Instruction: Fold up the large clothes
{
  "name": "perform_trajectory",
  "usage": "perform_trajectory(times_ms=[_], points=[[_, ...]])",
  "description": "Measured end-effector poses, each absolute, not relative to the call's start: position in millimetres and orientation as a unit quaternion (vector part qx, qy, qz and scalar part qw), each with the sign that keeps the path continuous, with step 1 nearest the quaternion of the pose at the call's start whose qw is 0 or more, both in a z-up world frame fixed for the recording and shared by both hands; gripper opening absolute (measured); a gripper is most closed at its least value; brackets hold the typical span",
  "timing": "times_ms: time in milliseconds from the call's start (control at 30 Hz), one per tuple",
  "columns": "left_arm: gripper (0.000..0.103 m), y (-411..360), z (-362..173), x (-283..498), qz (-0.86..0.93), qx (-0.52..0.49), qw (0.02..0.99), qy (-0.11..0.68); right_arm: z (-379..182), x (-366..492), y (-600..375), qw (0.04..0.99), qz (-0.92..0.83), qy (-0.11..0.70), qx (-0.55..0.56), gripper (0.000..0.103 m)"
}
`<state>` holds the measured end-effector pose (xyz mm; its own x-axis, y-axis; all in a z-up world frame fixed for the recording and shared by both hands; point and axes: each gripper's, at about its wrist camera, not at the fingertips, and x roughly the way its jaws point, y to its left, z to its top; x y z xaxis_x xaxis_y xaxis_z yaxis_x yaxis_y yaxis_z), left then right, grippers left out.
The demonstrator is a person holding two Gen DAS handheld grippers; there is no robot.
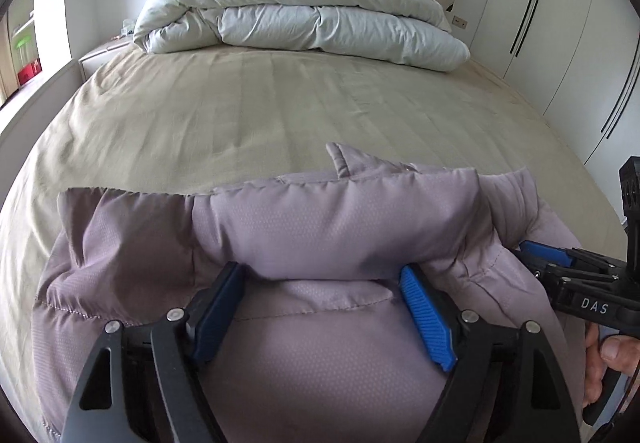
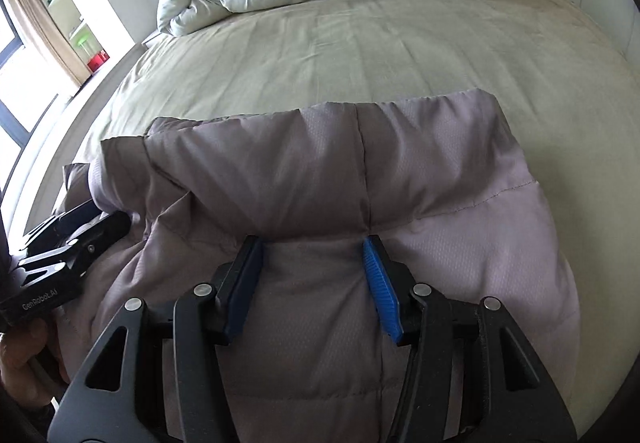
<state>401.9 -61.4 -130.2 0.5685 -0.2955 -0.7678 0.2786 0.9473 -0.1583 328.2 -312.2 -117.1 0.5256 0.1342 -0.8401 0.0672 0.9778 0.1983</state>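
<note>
Folding padded jacket point(image 1: 320, 227) on bed point(image 1: 260, 103): left gripper point(image 1: 324, 275) and right gripper point(image 2: 316, 243) spread, unclamped, over rolled edge ahead; closing required next.

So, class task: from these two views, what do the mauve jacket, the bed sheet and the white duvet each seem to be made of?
Jacket: likely a padded synthetic shell with a faint sheen; stitched quilt lines, puffy panels and a fine dotted weave.
Bed sheet: probably matte woven cotton or a blend; soft creases and faint stripes.
Duvet: thick filled bedding in a crisp white cover; it folds in plump rolls. Its filling is hidden.
</note>
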Motion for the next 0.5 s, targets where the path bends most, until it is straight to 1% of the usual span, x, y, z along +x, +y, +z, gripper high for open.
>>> perform_trajectory(times_ms=[167,500], points=[[0.089,-64,-147,421,-0.152,-0.013,0.881,0.448,-131,356,-303,0.867,0.002,0.494,0.060,0.050],[0.090,-66,-158,426,-0.148,-0.017,0.883,0.445,-148,383,-306,0.867,0.008,0.495,0.063,0.050]])
